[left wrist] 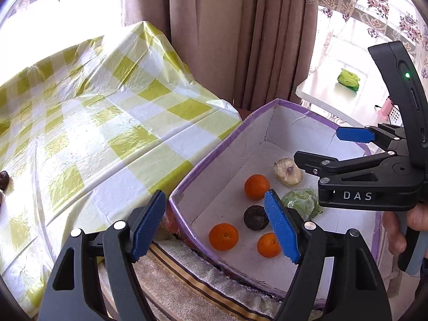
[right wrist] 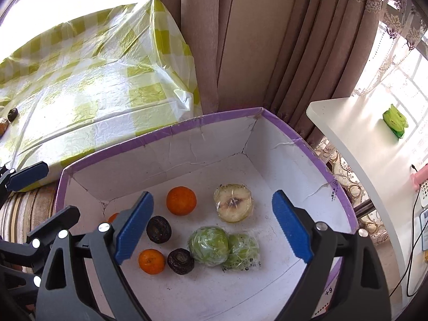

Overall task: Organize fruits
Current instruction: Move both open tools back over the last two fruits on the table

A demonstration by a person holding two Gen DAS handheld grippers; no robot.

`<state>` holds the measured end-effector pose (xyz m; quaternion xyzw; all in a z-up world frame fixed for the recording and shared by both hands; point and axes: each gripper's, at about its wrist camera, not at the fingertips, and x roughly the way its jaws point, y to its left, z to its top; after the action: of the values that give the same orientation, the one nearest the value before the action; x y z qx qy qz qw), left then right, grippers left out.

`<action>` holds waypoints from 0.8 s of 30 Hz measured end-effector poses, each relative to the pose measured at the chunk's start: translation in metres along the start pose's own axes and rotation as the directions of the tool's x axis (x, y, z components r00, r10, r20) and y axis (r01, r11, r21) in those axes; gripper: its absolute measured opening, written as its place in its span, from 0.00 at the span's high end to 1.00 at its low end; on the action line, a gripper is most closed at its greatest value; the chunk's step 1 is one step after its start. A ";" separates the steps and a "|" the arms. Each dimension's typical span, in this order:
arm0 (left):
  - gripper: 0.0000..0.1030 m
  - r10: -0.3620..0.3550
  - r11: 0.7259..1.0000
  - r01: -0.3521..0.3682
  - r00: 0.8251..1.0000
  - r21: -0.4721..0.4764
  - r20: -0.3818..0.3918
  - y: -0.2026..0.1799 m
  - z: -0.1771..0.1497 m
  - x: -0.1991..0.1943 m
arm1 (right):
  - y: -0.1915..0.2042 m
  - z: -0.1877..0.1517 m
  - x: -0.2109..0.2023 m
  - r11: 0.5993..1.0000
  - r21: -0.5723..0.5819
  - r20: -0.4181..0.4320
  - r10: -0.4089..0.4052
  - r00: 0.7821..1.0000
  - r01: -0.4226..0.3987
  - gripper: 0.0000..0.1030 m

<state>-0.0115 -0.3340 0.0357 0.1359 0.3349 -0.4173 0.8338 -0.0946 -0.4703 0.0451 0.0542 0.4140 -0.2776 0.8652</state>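
Observation:
A white box with a purple rim [right wrist: 160, 131] [left wrist: 214, 147] holds oranges [right wrist: 181, 200] [right wrist: 151, 261] [left wrist: 223, 236], dark round fruits [right wrist: 159, 229] [right wrist: 180, 261] [left wrist: 256, 217], two wrapped green fruits [right wrist: 208, 245] [right wrist: 244, 251] and a wrapped cut pale fruit [right wrist: 233, 202] [left wrist: 287, 171]. My right gripper [right wrist: 212, 227] is open and empty above the box; it also shows in the left wrist view [left wrist: 326, 147]. My left gripper [left wrist: 214, 227] is open and empty over the box's near left rim. Two dark fruits [right wrist: 12, 114] [left wrist: 4, 180] lie on the checked tablecloth.
A table with a yellow-and-white checked cloth [left wrist: 93, 112] stands left of the box. Brown curtains [right wrist: 254, 40] hang behind. A white side table [right wrist: 374, 139] with a green packet [right wrist: 395, 121] stands at the right. A striped cloth [left wrist: 200, 289] lies under the box.

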 end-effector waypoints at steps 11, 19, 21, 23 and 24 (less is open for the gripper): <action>0.28 0.274 0.947 -0.257 0.959 -0.192 0.066 0.125 0.002 -0.050 | 0.070 0.026 -0.005 0.993 -0.033 0.059 0.115 0.992 -0.113 0.11; 0.26 0.415 0.839 -0.400 0.909 -0.370 -0.041 0.239 -0.016 -0.073 | 0.132 0.043 0.001 0.975 -0.111 0.045 0.200 0.979 -0.194 0.11; 0.22 0.449 0.797 -0.435 0.891 -0.419 -0.069 0.266 -0.021 -0.078 | 0.146 0.047 0.003 0.969 -0.125 0.042 0.218 0.975 -0.212 0.11; 0.20 0.462 0.759 -0.448 0.882 -0.472 -0.094 0.289 -0.028 -0.083 | 0.159 0.050 0.004 0.962 -0.140 0.035 0.242 0.970 -0.235 0.11; 0.20 0.464 0.746 -0.453 0.879 -0.489 -0.106 0.299 -0.031 -0.083 | 0.166 0.052 0.004 0.958 -0.148 0.034 0.253 0.967 -0.246 0.11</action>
<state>0.1742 -0.0842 0.0533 -0.0113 0.3781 -0.1000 0.9203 0.0304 -0.3492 0.0531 0.0366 0.3999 -0.1371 0.9055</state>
